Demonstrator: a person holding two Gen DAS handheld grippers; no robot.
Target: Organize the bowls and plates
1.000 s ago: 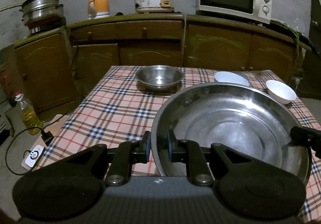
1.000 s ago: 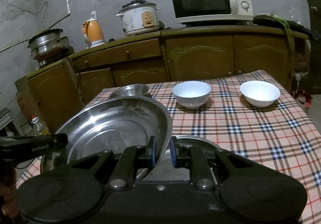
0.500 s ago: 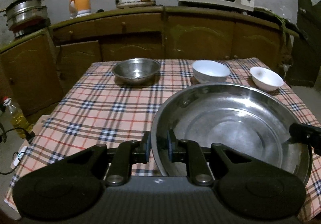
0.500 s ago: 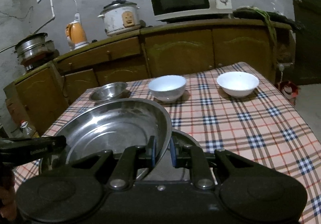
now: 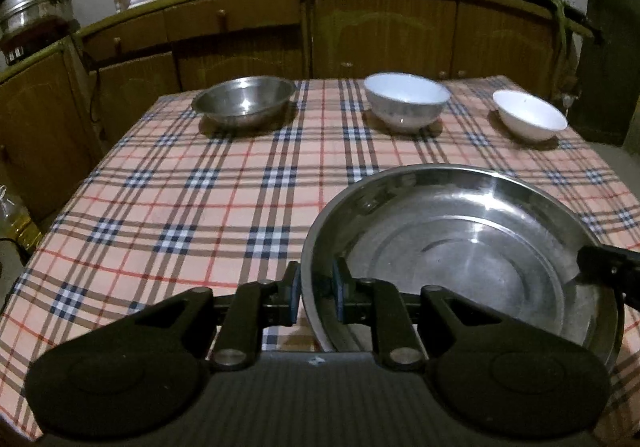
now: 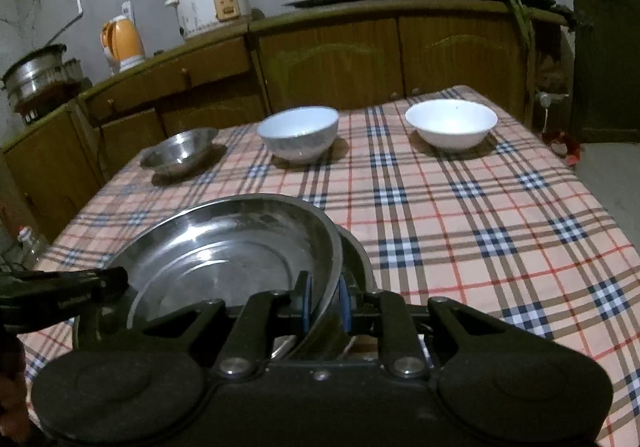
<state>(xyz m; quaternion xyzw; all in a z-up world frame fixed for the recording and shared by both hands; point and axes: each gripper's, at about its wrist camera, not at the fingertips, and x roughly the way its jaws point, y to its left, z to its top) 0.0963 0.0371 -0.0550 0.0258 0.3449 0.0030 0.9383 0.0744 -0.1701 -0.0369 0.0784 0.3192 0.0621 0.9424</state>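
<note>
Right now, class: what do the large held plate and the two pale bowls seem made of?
Large plate: apparently stainless steel, glossy, mirror-like glints and concentric rings. Blue-tinted bowl and white bowl: probably glazed ceramic, smooth and opaque, though melamine cannot be excluded.

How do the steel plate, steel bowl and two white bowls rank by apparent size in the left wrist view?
1. Steel plate, largest by far, though it sits nearest the camera.
2. Steel bowl and the middle white bowl: too alike to rank.
3. Right white bowl, smallest-looking, though fisheye edge distortion may shrink it.
</note>
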